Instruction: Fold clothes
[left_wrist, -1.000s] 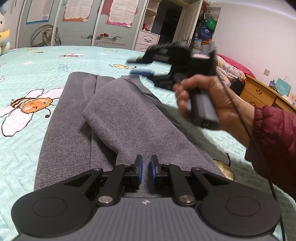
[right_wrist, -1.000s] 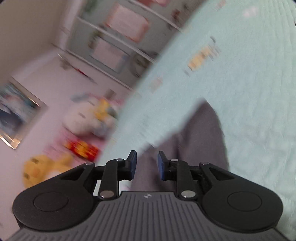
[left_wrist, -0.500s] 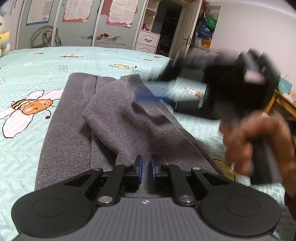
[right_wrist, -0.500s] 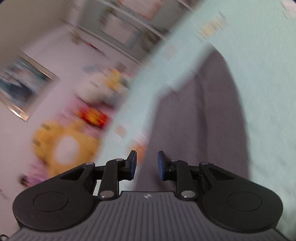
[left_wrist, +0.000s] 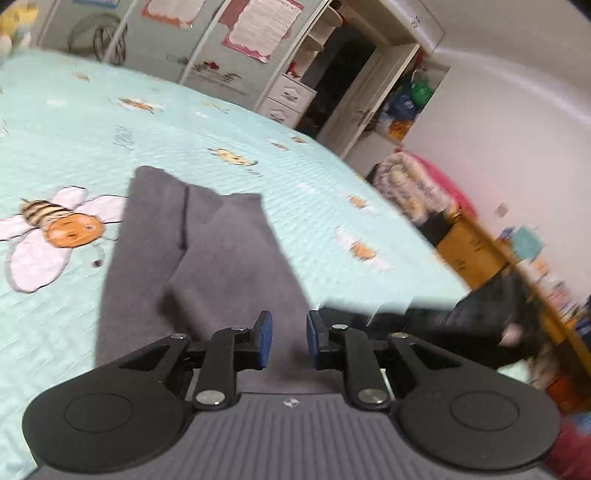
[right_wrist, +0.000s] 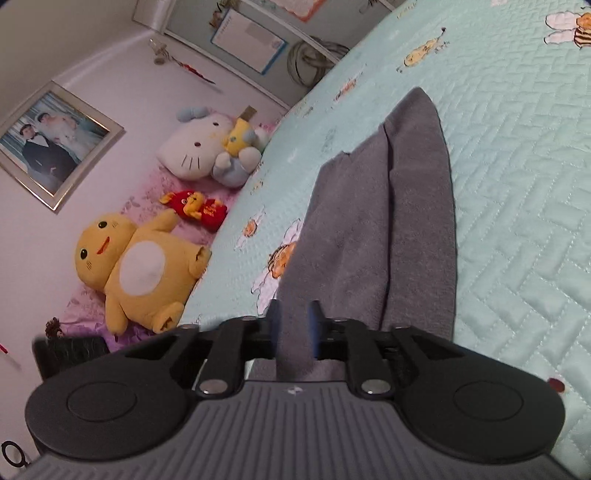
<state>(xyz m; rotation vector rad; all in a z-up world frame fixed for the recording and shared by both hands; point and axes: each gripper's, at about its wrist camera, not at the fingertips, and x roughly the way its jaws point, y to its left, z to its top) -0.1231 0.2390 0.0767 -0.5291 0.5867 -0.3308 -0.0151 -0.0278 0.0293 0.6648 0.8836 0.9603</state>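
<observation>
A: Right view only: plush toys (right_wrist: 144, 273) past the bed's (right_wrist: 517, 184) edge. Left view only: doorway.

B: Grey garment (left_wrist: 207, 258) mid-bed. Left gripper (left_wrist: 288, 341) tilted, clenched on nothing visible. Right gripper (right_wrist: 294, 326) jaws opening, cloth between.

Trousers (left_wrist: 199, 258) lie on bed quilt (left_wrist: 332, 192), running from near edge toward far. Bee print (left_wrist: 55, 229) on quilt just left of trousers. Wardrobe (left_wrist: 288, 96) beyond far side of bed. Plush toys (right_wrist: 147, 258) at bed's left end.
</observation>
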